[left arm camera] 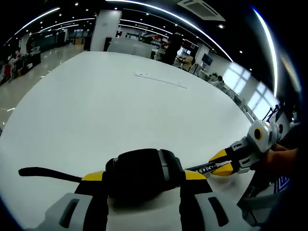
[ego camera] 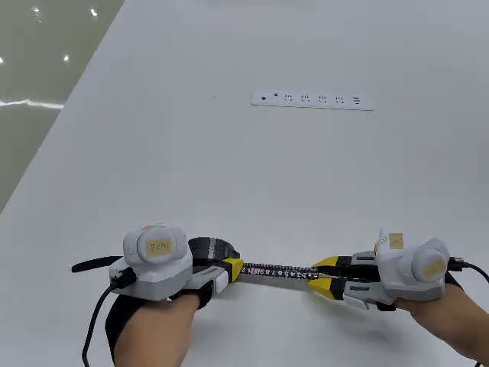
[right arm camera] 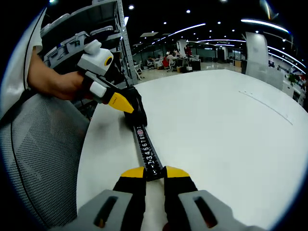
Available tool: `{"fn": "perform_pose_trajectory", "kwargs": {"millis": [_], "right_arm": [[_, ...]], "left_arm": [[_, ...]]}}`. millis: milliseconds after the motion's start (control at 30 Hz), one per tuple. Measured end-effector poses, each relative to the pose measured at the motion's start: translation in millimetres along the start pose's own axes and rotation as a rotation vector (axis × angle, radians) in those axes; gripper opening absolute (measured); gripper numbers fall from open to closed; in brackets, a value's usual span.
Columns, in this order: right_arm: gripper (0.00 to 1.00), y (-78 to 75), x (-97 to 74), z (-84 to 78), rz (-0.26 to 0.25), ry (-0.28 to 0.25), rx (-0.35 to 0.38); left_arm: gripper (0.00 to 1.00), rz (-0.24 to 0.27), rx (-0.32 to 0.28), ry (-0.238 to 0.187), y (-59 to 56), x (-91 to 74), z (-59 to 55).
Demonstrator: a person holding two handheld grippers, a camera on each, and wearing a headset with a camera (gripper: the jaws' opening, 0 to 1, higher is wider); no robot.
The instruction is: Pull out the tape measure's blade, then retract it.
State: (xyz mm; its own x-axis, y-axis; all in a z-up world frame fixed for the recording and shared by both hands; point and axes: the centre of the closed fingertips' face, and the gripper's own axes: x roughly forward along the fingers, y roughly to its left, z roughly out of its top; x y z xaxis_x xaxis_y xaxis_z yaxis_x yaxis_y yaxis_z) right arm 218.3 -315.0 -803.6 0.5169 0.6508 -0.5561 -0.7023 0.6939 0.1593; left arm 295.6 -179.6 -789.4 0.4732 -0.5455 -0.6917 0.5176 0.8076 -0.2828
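White workbench (ego camera: 229, 176) under bright ceiling lights, a power strip (ego camera: 312, 99) lying well back on it, and both grippers are down low at the near edge. The left gripper (ego camera: 221, 267) has its yellow-tipped jaws clamped on the black tape measure case (left arm camera: 140, 168), whose black strap (left arm camera: 48, 174) trails off along the surface on the side away from the other gripper. Over on the other side, the right gripper (right arm camera: 154, 172) has its jaws pinched together on the end of the blade (right arm camera: 146, 147), which runs out of the case in a short straight span between the two grippers, printed numbers facing up.
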Motion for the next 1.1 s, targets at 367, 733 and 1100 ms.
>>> {"fn": "perform_pose_trajectory", "kwargs": {"millis": [367,733,1100], "right_arm": [[0.11,1.0,10.1,2.7,0.017,0.000,0.007],[0.11,6.4,12.0,3.2,0.029,-0.002,0.030],[0.11,6.7,13.1,0.3,0.026,0.009,0.017]], "left_arm": [[0.57,-0.008,-0.017,-0.002,0.2,0.0,0.6],[0.57,-0.007,0.000,-0.001,-1.2,0.0,-0.2],[0.58,0.003,0.015,-0.002,-1.4,0.7,-0.5]]}}
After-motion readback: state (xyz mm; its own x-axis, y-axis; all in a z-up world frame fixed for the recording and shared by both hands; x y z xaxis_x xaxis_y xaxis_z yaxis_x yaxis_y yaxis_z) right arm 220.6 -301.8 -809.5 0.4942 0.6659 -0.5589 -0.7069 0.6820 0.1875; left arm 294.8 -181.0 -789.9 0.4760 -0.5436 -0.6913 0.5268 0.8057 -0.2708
